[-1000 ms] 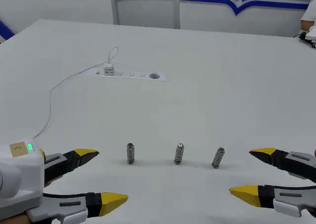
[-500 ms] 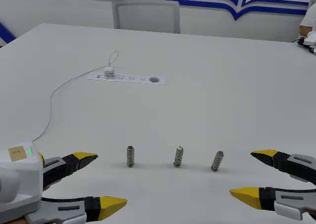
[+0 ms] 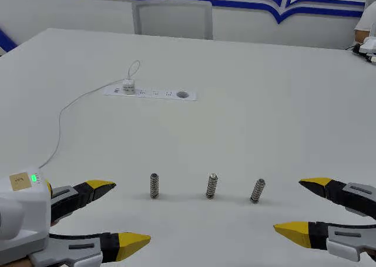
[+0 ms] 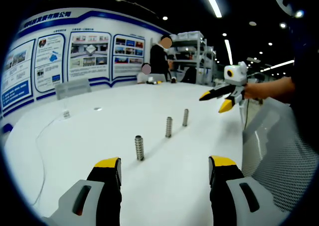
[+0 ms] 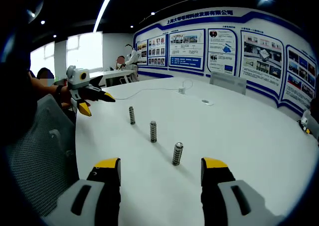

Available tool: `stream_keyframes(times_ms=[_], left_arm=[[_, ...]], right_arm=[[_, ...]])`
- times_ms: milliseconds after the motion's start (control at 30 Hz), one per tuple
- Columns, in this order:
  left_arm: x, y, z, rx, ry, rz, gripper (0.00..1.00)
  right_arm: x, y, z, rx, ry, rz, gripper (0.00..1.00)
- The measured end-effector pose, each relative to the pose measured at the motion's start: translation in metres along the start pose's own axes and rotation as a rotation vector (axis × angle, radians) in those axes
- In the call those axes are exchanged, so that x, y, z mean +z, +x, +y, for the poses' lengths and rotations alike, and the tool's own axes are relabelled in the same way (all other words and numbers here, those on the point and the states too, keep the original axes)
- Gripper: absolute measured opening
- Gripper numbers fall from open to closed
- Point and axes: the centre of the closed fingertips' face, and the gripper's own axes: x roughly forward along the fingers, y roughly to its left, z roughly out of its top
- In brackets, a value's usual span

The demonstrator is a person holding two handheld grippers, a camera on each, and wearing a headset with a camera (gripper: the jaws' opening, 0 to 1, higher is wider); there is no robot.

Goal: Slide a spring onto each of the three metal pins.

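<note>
Springs sit on all three pins, upright in a row on the table (image 3: 247, 120): left spring (image 3: 154, 186), middle spring (image 3: 211, 186), right spring (image 3: 257, 190). The pins are mostly hidden inside the coils, and the job looks finished.

The left gripper (image 3: 132, 213) has its jaws wide apart and holds nothing. It is off the row's left end, well apart from it. The right gripper (image 3: 288, 204) is likewise spread and empty, and nearer to the right spring.

Risk: a careless sweep of either jaw tip across the row would knock a pin down. I cannot tell if the pins are fixed to the table. The right spring leans a little, so it would likely tip first.

The head view shows the row side-on, plus a power strip (image 3: 155, 93) and cable (image 3: 64, 111) farther back. The gripper views look down the row end-on. The left gripper view puts the left spring (image 4: 139, 148) closest, with the right gripper (image 4: 212, 103) beyond the far end. The right gripper view puts the right spring (image 5: 177, 153) closest, with the left gripper (image 5: 99, 106) at the far end.
</note>
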Motion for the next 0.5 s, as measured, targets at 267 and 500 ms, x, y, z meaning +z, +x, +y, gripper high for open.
stream_keyframes(times_ms=[267, 500], left_arm=[[-0.0012, 0.001, 0.0003, -0.001, -0.003, 0.001, 0.73], [0.0001, 0.0017, 0.0005, 0.0, -0.002, 0.0, 0.73]], right_arm=[[-0.0016, 0.0003, 0.0004, -0.003, 0.004, 0.003, 0.66], [-0.0004, 0.001, 0.0003, -0.006, 0.006, 0.003, 0.65]])
